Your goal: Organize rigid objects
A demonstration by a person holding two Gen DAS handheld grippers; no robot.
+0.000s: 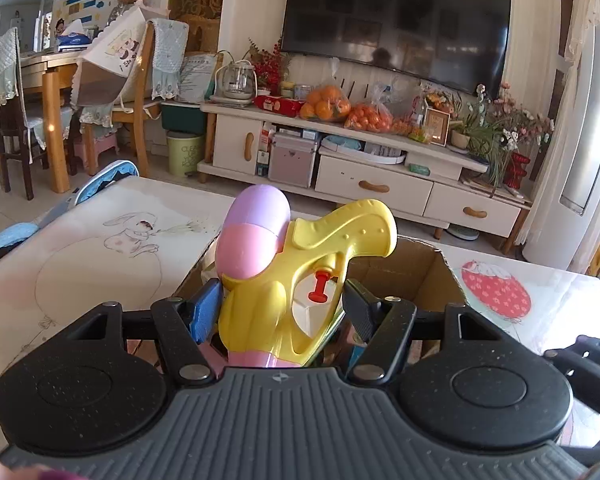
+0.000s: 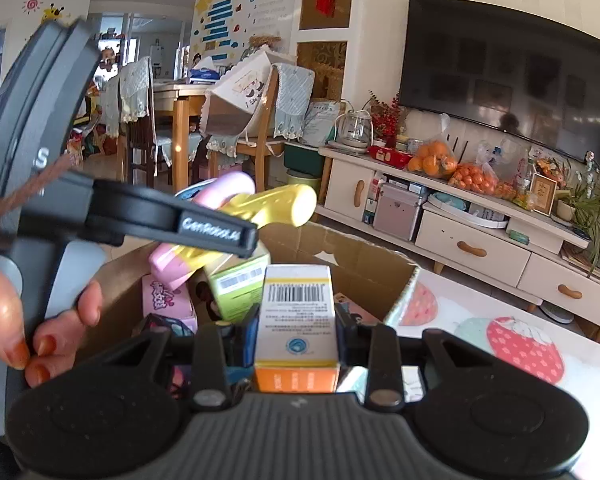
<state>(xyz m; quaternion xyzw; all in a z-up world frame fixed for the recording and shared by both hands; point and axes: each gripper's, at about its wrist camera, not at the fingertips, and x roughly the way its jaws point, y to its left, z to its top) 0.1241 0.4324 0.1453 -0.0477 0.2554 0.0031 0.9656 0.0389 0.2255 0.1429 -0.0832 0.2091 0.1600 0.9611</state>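
My left gripper (image 1: 278, 300) is shut on a yellow, pink and purple toy water gun (image 1: 296, 276) and holds it over an open cardboard box (image 1: 440, 276). The gun also shows in the right wrist view (image 2: 260, 204), with the left gripper (image 2: 220, 232) beside it. My right gripper (image 2: 298, 320) is shut on a white and orange carton (image 2: 298, 320) with a barcode, held over the same box (image 2: 364, 264). Inside the box lie a green carton (image 2: 240, 284), a pink package (image 2: 166, 300) and other items, partly hidden.
The box stands on a white table (image 1: 100, 264) printed with a rabbit and strawberries (image 2: 524, 348). Beyond are a TV cabinet (image 1: 380, 184) with bags of oranges, a wall TV, and a dining table with chairs (image 1: 60, 92) at the left.
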